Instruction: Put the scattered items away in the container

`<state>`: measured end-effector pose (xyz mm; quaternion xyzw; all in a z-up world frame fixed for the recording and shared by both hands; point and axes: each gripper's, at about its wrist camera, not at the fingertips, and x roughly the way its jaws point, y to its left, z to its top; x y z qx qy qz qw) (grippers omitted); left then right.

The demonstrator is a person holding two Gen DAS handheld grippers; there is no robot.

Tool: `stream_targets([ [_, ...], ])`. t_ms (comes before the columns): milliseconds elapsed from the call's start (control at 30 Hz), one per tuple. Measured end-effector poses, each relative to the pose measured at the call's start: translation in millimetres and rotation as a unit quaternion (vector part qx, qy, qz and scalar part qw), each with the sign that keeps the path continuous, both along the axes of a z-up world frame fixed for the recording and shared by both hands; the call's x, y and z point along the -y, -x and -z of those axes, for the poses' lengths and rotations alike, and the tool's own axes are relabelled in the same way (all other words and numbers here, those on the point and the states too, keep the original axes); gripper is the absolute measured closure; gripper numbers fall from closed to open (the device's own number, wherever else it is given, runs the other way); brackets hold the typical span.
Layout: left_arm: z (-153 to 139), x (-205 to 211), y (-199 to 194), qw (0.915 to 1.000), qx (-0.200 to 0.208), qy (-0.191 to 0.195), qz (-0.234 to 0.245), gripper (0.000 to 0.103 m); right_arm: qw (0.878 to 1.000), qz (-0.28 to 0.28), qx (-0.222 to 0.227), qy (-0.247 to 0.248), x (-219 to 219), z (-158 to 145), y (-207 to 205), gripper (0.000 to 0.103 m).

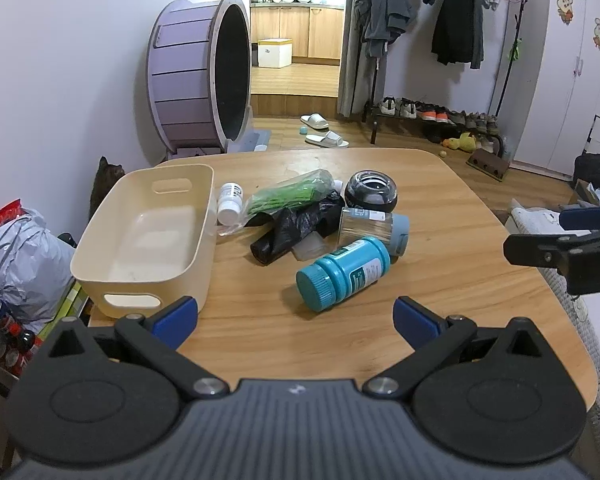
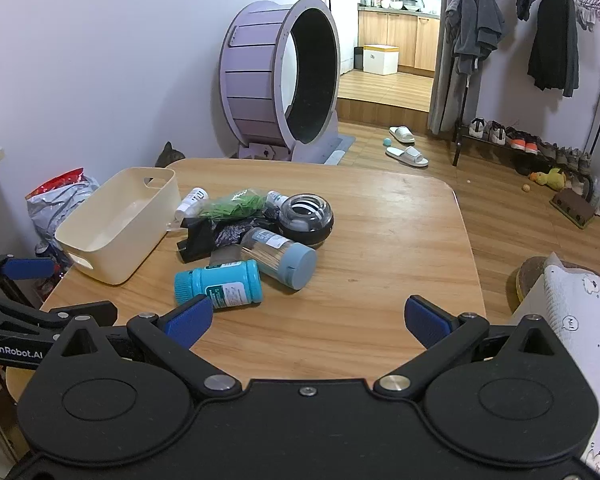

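An empty cream bin (image 1: 148, 240) (image 2: 118, 224) stands at the left of the wooden table (image 1: 340, 332) (image 2: 380, 240). Right of it lies a heap: a teal bottle (image 1: 342, 274) (image 2: 220, 284) on its side, a clear toothpick jar with a blue-grey lid (image 1: 374, 230) (image 2: 278, 258), a dark wrist ball (image 1: 372, 194) (image 2: 306, 218), a crumpled black bag (image 1: 292, 228) (image 2: 198, 238), a green packet (image 1: 292, 196) (image 2: 232, 204) and a small white bottle (image 1: 230, 202) (image 2: 190, 202). My left gripper (image 1: 296, 318) hangs open just short of the teal bottle. My right gripper (image 2: 308, 318) is open too, nearer the table's front.
A cat (image 1: 106, 184) (image 2: 170, 156) sits behind the bin off the far left edge. Bags and drink cans (image 1: 16, 264) crowd the floor left of the table. A purple cat wheel (image 1: 204, 80), slippers and a coat rack with shoes stand beyond. A white patterned cloth (image 2: 584, 308) lies at the right.
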<state>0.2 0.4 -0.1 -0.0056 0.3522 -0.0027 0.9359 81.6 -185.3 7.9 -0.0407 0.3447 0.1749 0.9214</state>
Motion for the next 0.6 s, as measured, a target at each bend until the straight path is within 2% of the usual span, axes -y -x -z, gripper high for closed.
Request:
stream_targets([
  [267,0,-2,0,1.0000,0.004,0.002,0.001,0.000,1.000,-0.004,0.010,-0.003,1,-2,1,0.000],
  [600,-2,1,-3,1.0000,0.004,-0.003,0.006,0.000,1.000,0.001,-0.002,0.011,-10,2,-10,0.000],
])
